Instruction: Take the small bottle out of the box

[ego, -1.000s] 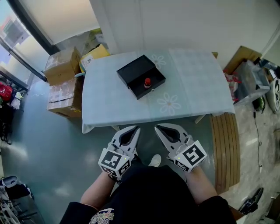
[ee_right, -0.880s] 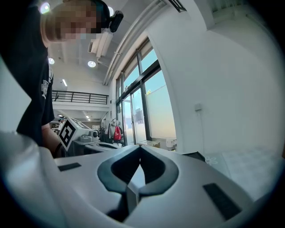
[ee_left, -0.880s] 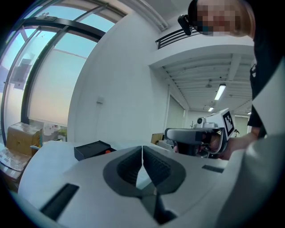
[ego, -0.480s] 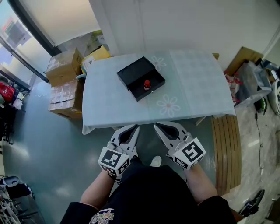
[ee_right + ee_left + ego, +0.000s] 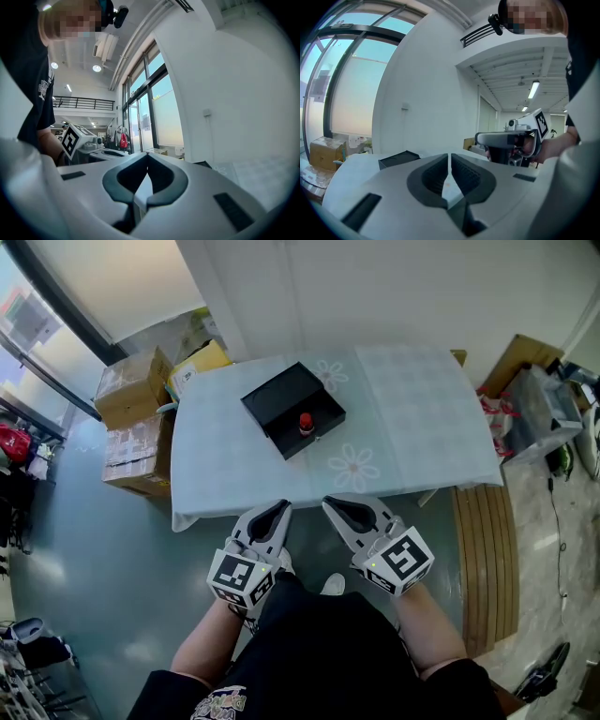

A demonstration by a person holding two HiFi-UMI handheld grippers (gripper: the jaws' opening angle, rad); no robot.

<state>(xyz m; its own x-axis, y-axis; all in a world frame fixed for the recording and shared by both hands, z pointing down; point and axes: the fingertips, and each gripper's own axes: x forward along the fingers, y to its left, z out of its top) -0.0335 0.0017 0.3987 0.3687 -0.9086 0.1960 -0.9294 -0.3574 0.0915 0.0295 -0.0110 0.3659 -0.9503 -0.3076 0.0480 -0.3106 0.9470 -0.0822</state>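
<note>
A black open box (image 5: 292,408) lies on the pale table (image 5: 412,427), towards its back left. Inside it, at the near right corner, stands a small bottle with a red cap (image 5: 305,423). My left gripper (image 5: 281,507) and my right gripper (image 5: 328,503) hover side by side just off the table's front edge, well short of the box. Both have their jaws shut with nothing between them. In the left gripper view the box (image 5: 398,159) shows low beyond the jaws (image 5: 449,161), and the right gripper (image 5: 506,140) shows to the right.
Cardboard boxes (image 5: 136,418) are stacked on the floor left of the table. A wooden bench (image 5: 483,559) stands at the right, with bags and clutter (image 5: 539,413) behind it. A white wall runs behind the table.
Both grippers have crept slightly forward and left towards the table edge. The box and bottle have not been touched.
</note>
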